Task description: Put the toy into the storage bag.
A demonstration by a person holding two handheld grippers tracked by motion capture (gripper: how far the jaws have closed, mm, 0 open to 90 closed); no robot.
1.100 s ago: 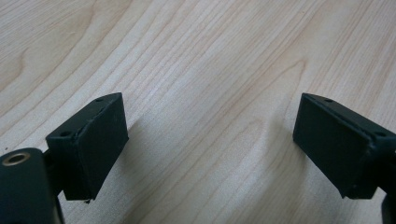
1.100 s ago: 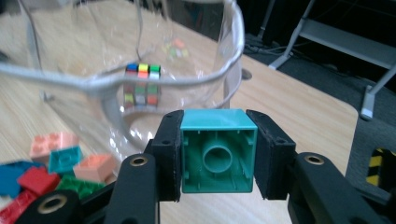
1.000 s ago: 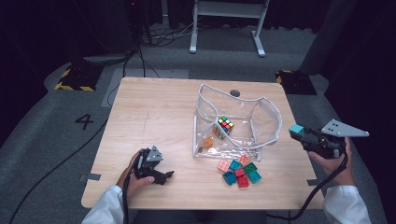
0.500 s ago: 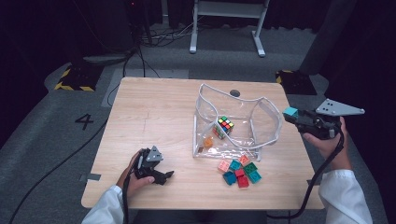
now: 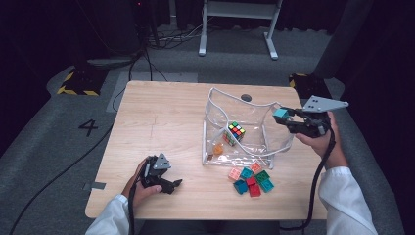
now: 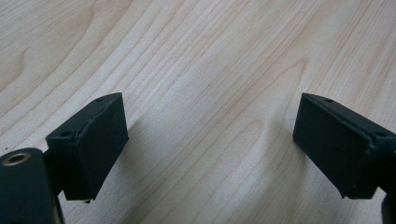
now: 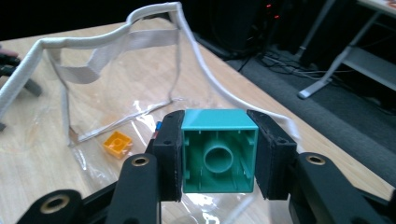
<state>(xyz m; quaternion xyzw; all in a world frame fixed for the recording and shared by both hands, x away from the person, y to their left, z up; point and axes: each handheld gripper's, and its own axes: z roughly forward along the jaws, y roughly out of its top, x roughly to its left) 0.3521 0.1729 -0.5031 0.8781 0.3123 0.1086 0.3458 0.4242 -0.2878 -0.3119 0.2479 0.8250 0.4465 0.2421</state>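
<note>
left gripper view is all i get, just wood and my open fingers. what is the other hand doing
Observer: The right gripper is shut on a teal block, held up at the right rim of a clear bag.
Operator: anything in the bag already
Observer: Yes, a puzzle cube and an orange block lie inside.
Operator: more blocks outside?
Observer: A small cluster of loose blocks, pink, red, green and teal, lies on the table just in front of the bag.
Operator: where am i next to all that
Observer: Your left gripper rests near the front left of the table, well apart from the bag and the blocks.
</note>
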